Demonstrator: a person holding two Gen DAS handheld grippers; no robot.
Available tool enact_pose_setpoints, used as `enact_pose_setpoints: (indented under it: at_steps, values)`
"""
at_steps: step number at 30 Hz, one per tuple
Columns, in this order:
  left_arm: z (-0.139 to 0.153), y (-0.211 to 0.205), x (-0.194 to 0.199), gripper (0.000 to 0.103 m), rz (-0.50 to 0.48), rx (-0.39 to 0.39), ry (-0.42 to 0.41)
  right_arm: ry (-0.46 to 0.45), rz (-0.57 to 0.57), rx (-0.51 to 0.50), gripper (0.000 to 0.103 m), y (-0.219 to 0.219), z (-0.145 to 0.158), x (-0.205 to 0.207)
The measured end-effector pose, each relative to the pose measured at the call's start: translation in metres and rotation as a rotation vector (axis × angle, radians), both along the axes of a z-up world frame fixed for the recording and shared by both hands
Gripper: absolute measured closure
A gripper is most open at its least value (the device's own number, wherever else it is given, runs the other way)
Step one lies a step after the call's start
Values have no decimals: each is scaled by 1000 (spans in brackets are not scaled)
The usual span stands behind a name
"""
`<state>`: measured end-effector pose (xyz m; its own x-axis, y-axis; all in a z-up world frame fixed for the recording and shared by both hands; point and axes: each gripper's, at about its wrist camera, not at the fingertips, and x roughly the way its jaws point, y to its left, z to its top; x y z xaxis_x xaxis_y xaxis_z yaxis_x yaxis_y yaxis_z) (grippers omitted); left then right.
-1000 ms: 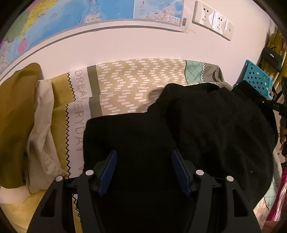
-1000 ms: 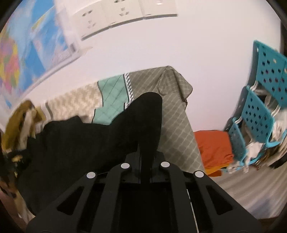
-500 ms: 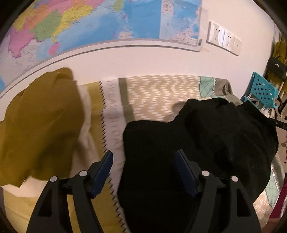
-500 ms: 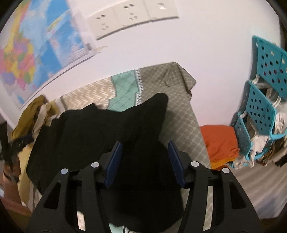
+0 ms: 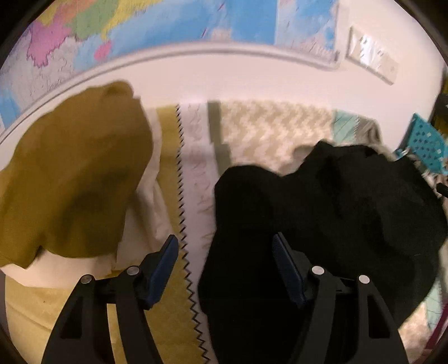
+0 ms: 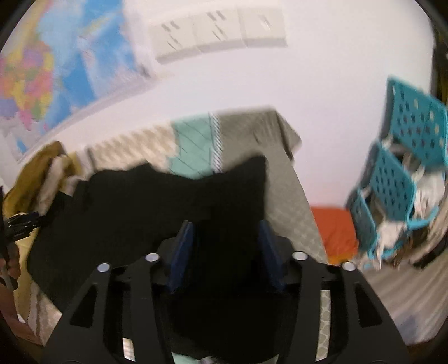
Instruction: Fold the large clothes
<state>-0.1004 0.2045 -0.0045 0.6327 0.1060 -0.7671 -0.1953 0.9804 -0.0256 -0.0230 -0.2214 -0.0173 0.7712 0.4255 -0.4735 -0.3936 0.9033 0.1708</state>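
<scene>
Two teal perforated crates (image 6: 392, 196) stand stacked by the wall at the right; pale crumpled cloth (image 6: 425, 190) spills out of them, though what pieces these are cannot be told. An orange cloth (image 6: 333, 232) lies on the floor beside them.

The black garment (image 5: 350, 212) lies in a rumpled heap on the patterned bedcover (image 5: 252, 131), toward its right side, its folds uneven and one corner standing up in a point (image 6: 252, 173) over the grey-checked part of the cover. It is plain, dark and thick-looking, with no seams to be made out.

The left hand-held gripper (image 5: 224, 266) stands released, jaws wide; the garment's left edge lies under the gap, the right pad over black cloth, the left pad over the yellow strip of the cover. Neither pad presses on anything. The right hand-held gripper (image 6: 226, 246) has just been opening; its blue pads stand apart with black cloth between them, not pinched.

An olive-yellow garment (image 5: 72, 179) and a cream one (image 5: 145, 218) lie heaped at the left of the bed. A map (image 5: 168, 25) and sockets (image 6: 218, 33) hang on the wall.
</scene>
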Motion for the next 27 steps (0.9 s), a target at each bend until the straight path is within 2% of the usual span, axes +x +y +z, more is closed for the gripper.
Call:
enact_pose_setpoints:
  at_steps: [4, 5, 7, 9, 11, 13, 14, 16, 18, 20, 22, 27]
  values:
    - [5, -14, 3, 26, -109, -53, -24, -47, 156, -18, 51, 35, 14, -19]
    - [2, -16, 7, 26, -118, -56, -7, -38, 220, -24, 52, 50, 13, -20]
    - [-11, -20, 18, 26, -126, -56, 32, -24, 262, -56, 52, 75, 7, -17]
    - [-23, -18, 26, 27, -101, -32, 60, 41, 320, -62, 52, 98, -8, -4]
    - [-31, -11, 31, 33, -70, -28, 92, 110, 309, -66, 56, 108, -26, 14]
    - [-38, 0, 33, 34, -42, -87, 118, 143, 254, -108, 62, 110, -40, 26]
    - [-38, 2, 33, 34, -35, -98, 111, 165, 253, -80, 62, 108, -44, 29]
    - [-31, -2, 28, 34, -12, -41, 92, 159, 240, -41, 62, 99, -36, 26]
    - [-15, -10, 15, 35, 12, 20, 38, 127, 229, -22, 59, 89, -25, 15]
    - [3, -18, 0, 33, -43, 1, -37, 96, 268, 13, 55, 80, -15, 0]
    - [15, -29, -14, 32, -120, -27, -83, 55, 299, 4, 52, 76, -8, -20]
    - [10, -68, -28, 30, -248, -80, -85, 30, 357, -3, 51, 87, -3, -52]
